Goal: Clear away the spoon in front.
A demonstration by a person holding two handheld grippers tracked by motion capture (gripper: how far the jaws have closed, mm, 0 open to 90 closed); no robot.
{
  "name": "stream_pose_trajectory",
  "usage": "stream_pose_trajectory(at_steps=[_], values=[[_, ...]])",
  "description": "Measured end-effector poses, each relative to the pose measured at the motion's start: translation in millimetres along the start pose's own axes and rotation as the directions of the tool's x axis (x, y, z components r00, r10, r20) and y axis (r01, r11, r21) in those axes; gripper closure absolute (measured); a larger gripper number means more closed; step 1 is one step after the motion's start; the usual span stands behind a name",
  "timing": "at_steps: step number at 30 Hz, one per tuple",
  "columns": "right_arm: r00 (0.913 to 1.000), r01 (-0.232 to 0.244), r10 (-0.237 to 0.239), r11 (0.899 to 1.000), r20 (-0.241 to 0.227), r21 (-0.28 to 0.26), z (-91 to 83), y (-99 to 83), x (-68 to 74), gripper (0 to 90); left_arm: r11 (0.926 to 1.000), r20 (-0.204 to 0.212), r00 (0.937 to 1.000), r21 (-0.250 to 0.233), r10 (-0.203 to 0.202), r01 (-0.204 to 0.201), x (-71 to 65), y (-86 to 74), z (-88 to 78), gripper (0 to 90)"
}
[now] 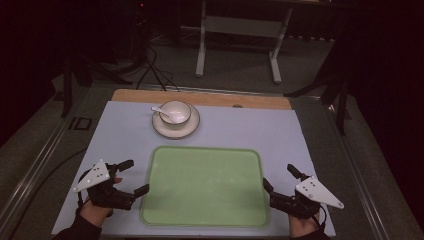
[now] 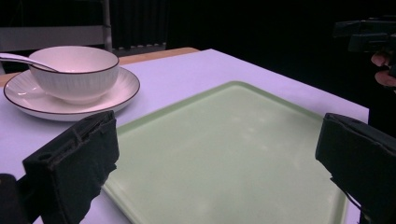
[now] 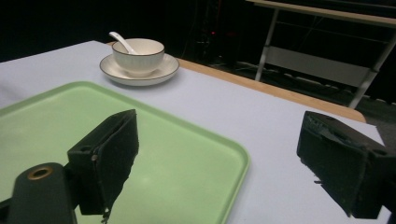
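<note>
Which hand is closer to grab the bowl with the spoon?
Probably the left. The bowl on its plate sits left of the tray's middle, nearer the left gripper than the right gripper. Both grippers are open and hold nothing, so either could try.

Looking along two black jaws, spread wide with nothing between them. Gripper (image 3: pixel 215 163) hanging over the near right corner of a green tray (image 3: pixel 187 158), left jaw above the tray, right jaw out over the pale mat (image 3: pixel 261 112). Further back, a white bowl (image 3: pixel 138 55) sitting on a saucer (image 3: pixel 166 70), spoon (image 3: pixel 120 41) leaning inside with the handle poking up left. Wooden table edge (image 3: pixel 280 91) past the mat, then a dark room with a white desk frame (image 3: pixel 322 65).
</note>
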State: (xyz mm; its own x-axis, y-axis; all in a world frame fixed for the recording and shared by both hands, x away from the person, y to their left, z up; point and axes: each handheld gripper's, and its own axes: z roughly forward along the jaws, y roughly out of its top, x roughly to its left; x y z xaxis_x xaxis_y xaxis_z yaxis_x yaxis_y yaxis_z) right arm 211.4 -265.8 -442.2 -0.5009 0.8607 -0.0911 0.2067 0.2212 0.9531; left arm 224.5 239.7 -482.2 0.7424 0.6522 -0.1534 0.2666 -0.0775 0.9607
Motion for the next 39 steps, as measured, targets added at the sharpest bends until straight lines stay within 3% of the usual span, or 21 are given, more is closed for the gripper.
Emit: stream_pose_trajectory(at_steps=[6, 8, 14, 19, 22, 27, 35, 39], values=[[0.9999, 0.01, -0.01, 1.0, -0.003, -0.003, -3.3, 0.1, 1.7, 12.7, 0.9999, 0.028, 0.9996, -0.017, 0.001, 0.0, -0.2, 1.3, 0.6, 0.0], [0.9999, 0.011, -0.011, 1.0, -0.001, -0.006, -4.3, 0.2, 1.8, 12.6, 0.9995, 0.036, 0.9989, -0.014, 0.03, -0.029, -4.0, 3.6, 1.5, 0.0], [0.9998, 0.022, -0.022, 1.0, -0.002, -0.015, -6.2, 1.1, 4.0, 12.6, 0.9994, 0.039, 0.9986, 0.005, 0.035, -0.035, -9.5, 7.9, 3.7, 0.0], [0.9996, 0.015, -0.015, 1.0, -0.022, -0.017, -5.7, 1.0, 3.8, 12.6, 0.9993, 0.09, 0.9954, 0.011, 0.033, -0.034, -16.7, 13.2, 6.0, 0.0], [0.9997, 0.014, -0.014, 1.0, -0.022, -0.022, -6.3, 1.1, 3.4, 12.6, 0.9987, 0.1, 0.9942, 0.027, 0.04, -0.043, -19.5, 16.3, 7.1, 0.0], [0.9996, 0.02, -0.021, 1.0, -0.021, -0.023, -5.7, 1.4, 5.0, 12.6, 0.9999, 0.123, 0.9923, 0.013, 0.007, -0.009, -18.5, 35.6, 6.8, 0.0], [0.9994, 0.028, -0.028, 0.999, -0.019, -0.021, -4.9, 1.7, 6.8, 12.6, 0.999, 0.112, 0.9929, 0.009, 0.042, -0.043, -8.0, 69.9, 13.1, 0.0], [0.9994, 0.027, -0.028, 0.999, -0.021, -0.021, -4.7, 1.7, 6.6, 12.6, 0.9985, 0.104, 0.9932, 0.013, 0.052, -0.054, -3.4, 79.7, 17.6, 0.0]])
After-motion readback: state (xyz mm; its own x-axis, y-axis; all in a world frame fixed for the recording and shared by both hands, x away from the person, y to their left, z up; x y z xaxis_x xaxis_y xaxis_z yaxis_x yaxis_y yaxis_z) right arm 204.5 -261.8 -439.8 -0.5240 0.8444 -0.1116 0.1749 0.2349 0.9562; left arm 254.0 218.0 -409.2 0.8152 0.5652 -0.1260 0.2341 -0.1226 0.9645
